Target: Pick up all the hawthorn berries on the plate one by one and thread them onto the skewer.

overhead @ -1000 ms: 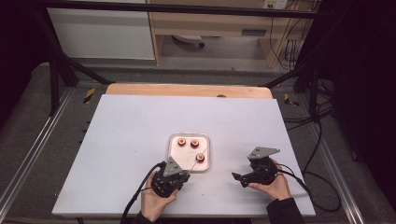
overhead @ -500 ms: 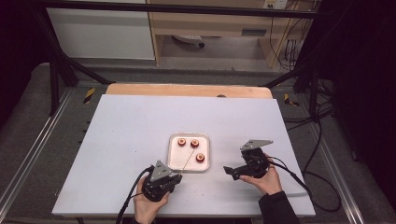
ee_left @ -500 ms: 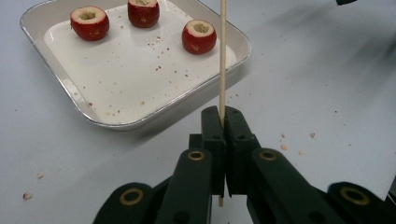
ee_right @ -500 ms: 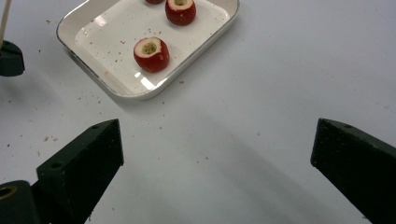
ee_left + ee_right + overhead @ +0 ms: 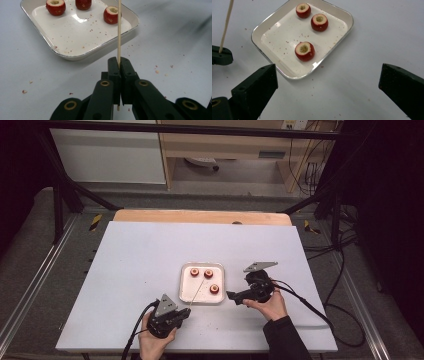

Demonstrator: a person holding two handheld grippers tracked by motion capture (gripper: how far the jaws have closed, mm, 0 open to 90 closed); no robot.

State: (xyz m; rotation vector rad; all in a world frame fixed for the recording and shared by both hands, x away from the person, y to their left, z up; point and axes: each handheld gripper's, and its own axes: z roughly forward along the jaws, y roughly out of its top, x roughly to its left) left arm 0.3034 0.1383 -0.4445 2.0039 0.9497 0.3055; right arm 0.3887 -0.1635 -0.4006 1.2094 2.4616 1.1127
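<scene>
Left claw (image 5: 184, 313) now back from tray (image 5: 186, 296), skewer (image 5: 119, 30) clamped between jaws.

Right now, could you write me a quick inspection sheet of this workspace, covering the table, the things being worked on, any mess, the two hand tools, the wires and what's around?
Surface: white table, bare apart from the tray area.
Job's things: white tray holding three cored red fruits; thin wooden skewer reaching over the tray's edge.
Clutter: small reddish crumbs on the table and in the tray.
Grippers: left gripper shut on the skewer; right gripper open, nothing between its jaws, beside the tray.
Cables: black cables trail from both grippers.
Surroundings: wooden board at the far edge, dark frame, white cabinet behind.
</scene>
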